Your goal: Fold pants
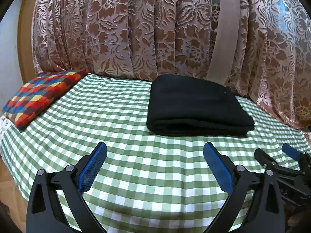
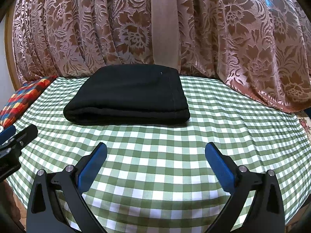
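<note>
Black pants [image 1: 196,104] [image 2: 130,97] lie folded into a thick rectangle on the green-and-white checked bed cover [image 1: 136,165] [image 2: 155,145], near the curtain at the back. My left gripper [image 1: 155,149] hovers open over the cover, well short of the pants and a little left of them. My right gripper [image 2: 155,149] is also open and empty, in front of the pants. In the left wrist view the right gripper [image 1: 276,155] shows at the right edge. In the right wrist view the left gripper [image 2: 17,134] shows at the left edge.
A multicoloured checked cushion [image 1: 40,97] [image 2: 23,99] lies at the back left of the bed. A brown floral curtain [image 1: 155,29] [image 2: 175,29] hangs right behind the bed. The bed's edges fall away at left and right.
</note>
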